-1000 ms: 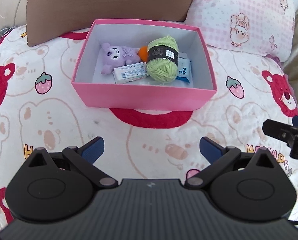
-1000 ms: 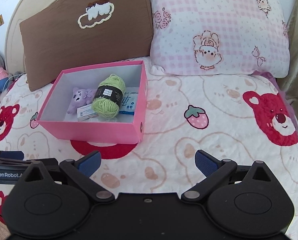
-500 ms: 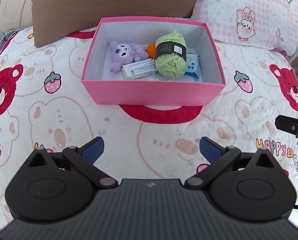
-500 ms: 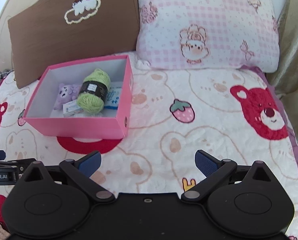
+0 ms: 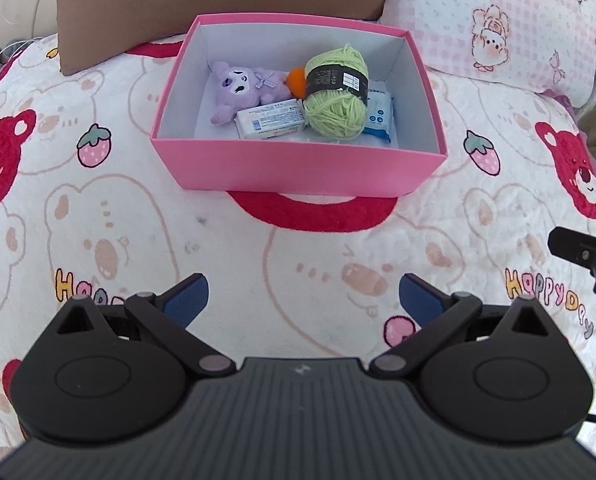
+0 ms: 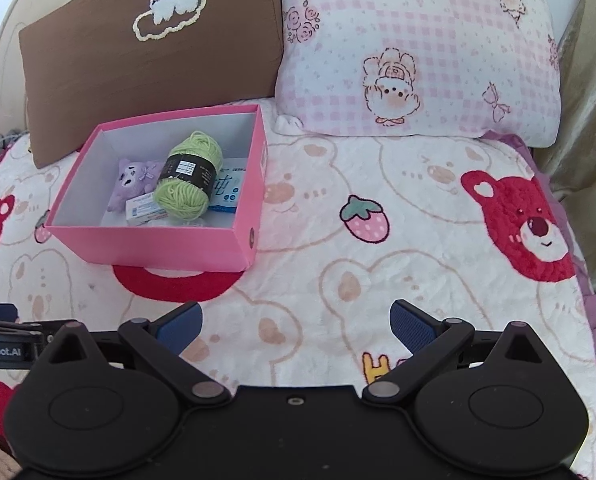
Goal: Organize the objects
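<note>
Two grippers hovering over bed [image 5: 298,248], left gripper [image 5: 304,296] and right gripper [image 6: 296,324] both spread wide, gripping nothing. Pink box [image 5: 298,172] holding yarn ball [image 5: 335,100], plush [image 5: 244,88], packets. Yarn looking light, squashy; pinching across labelled middle seeming safest.
</note>
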A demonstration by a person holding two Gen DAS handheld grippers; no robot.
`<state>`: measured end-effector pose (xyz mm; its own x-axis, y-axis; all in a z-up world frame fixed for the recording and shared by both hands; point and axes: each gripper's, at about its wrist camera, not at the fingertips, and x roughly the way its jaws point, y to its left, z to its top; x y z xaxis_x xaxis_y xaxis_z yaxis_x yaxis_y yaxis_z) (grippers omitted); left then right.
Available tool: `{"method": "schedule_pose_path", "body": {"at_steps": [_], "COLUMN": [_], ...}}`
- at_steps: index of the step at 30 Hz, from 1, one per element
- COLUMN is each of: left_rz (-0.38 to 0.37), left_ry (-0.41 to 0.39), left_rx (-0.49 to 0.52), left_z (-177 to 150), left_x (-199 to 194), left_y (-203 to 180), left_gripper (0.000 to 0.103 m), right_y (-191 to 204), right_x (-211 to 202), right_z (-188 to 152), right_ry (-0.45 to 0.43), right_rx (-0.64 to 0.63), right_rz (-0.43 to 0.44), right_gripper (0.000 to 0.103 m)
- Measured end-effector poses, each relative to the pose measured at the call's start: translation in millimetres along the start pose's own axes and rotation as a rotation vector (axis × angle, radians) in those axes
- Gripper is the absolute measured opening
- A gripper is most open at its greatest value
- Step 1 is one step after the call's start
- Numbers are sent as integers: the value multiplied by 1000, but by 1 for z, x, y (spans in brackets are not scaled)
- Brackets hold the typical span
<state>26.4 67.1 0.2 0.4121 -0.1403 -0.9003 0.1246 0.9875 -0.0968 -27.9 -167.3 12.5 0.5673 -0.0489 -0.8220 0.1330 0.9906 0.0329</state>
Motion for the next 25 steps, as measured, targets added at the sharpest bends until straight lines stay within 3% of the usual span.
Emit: {"method": "schedule_pose_path", "body": {"at_steps": [25], "left_rz": [-3], "left_ry": [-6], "left_rx": [20], "left_z": [-2], "left_x": [-2], "left_y": [-6], "left_gripper": [103], "right_y": [-4], "right_x": [0], "right_z": [0], "right_ry": [2], "right_rx": [1], "right_rz": [-29], "right_gripper": [101]}}
